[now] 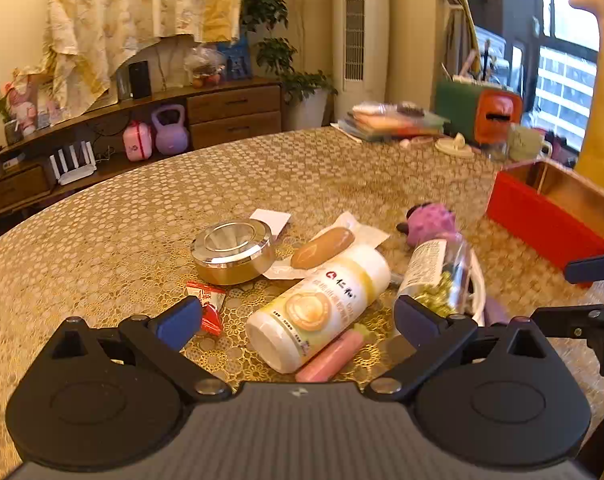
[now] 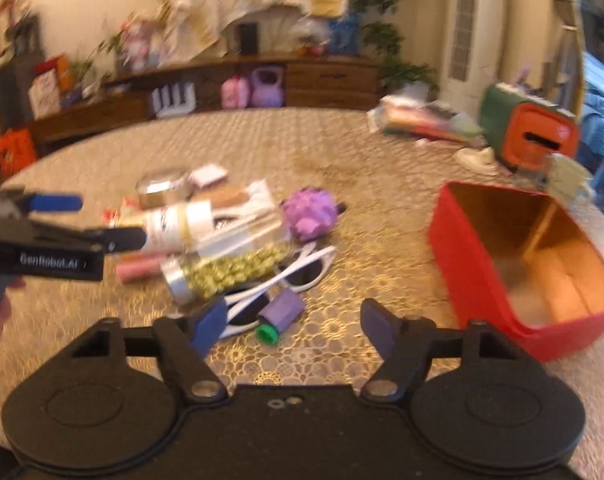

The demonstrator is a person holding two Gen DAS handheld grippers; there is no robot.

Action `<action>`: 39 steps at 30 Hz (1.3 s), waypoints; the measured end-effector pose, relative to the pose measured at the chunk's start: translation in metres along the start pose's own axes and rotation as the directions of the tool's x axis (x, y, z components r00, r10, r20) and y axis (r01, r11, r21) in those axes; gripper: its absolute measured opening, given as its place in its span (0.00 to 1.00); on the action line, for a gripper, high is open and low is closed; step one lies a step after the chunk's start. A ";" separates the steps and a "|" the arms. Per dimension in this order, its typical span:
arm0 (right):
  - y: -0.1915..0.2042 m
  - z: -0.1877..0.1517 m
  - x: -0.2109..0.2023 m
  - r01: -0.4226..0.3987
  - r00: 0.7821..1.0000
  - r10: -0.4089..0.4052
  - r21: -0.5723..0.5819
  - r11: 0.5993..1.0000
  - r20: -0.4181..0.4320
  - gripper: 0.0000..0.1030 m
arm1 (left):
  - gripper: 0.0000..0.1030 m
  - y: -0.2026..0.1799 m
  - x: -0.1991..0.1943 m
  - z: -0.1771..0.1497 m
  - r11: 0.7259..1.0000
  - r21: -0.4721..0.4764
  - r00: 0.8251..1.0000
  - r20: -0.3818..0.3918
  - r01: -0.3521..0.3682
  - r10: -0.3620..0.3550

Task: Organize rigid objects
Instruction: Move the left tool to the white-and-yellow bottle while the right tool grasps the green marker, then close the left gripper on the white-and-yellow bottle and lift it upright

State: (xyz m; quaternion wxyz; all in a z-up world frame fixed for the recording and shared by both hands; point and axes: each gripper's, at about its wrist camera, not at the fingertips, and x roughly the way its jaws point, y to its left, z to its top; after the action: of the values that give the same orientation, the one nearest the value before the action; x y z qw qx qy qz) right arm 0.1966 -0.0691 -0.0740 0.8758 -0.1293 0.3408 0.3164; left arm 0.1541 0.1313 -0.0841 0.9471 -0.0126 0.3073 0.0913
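Bottle (image 1: 320,308), white, lies on its side low in your left frame, between the left tongs' (image 1: 299,322) wide-open, empty tips. Your right tongs (image 2: 295,330) stand partly open, holding nothing, sunglasses (image 2: 277,284) just ahead, red box (image 2: 514,264) at right.

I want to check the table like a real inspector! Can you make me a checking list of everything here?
Surface: round table under a gold patterned cloth.
Job's things: white bottle lying down, round tin, jar of green bits, white sunglasses, purple piece with green cap, open red box.
Clutter: pink stick, red wrapper, purple toy.
Grippers: left tool open over the bottle; right tool open, holding nothing.
Cables: nothing seen.
Surroundings: wooden sideboard, plants, window.
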 end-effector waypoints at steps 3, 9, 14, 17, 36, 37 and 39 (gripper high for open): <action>0.004 -0.003 0.012 -0.028 0.999 0.027 -0.023 0.999 -0.038 0.57 | 1.00 0.002 0.010 0.000 1.000 0.004 1.000 -0.013 0.006 -0.006; 0.012 -0.011 0.029 -0.037 0.996 0.034 -0.037 0.999 -0.079 0.41 | 0.94 0.001 0.025 -0.001 1.000 0.017 0.999 -0.033 0.022 -0.021; 0.012 -0.012 0.037 -0.032 0.996 0.031 -0.010 0.999 -0.081 0.35 | 0.82 -0.001 0.035 -0.001 0.998 0.044 0.997 -0.051 0.051 -0.049; 0.009 -0.012 0.038 -0.023 0.997 0.024 0.012 1.000 -0.076 0.29 | 0.74 -0.001 0.039 0.000 0.997 0.041 0.996 -0.064 0.061 -0.059; -0.005 -0.027 0.017 -0.010 0.998 0.016 0.095 0.995 -0.067 0.14 | 0.50 -0.015 0.021 -0.007 0.994 0.083 0.996 -0.053 0.075 -0.071; -0.005 -0.028 0.014 -0.012 0.998 0.018 0.101 0.995 -0.064 0.14 | 0.48 -0.015 0.019 -0.007 0.994 0.078 0.996 -0.052 0.075 -0.071; -0.005 -0.030 0.007 -0.013 0.998 0.018 0.100 0.995 -0.056 0.14 | 0.46 -0.017 0.016 -0.007 0.995 0.065 0.996 -0.048 0.076 -0.073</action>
State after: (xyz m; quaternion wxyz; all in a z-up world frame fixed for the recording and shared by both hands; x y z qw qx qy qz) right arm 0.1882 -0.0832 -0.1007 0.8686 -0.0917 0.3821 0.3019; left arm 0.1655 0.1168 -0.0994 0.9425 0.0055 0.3311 0.0454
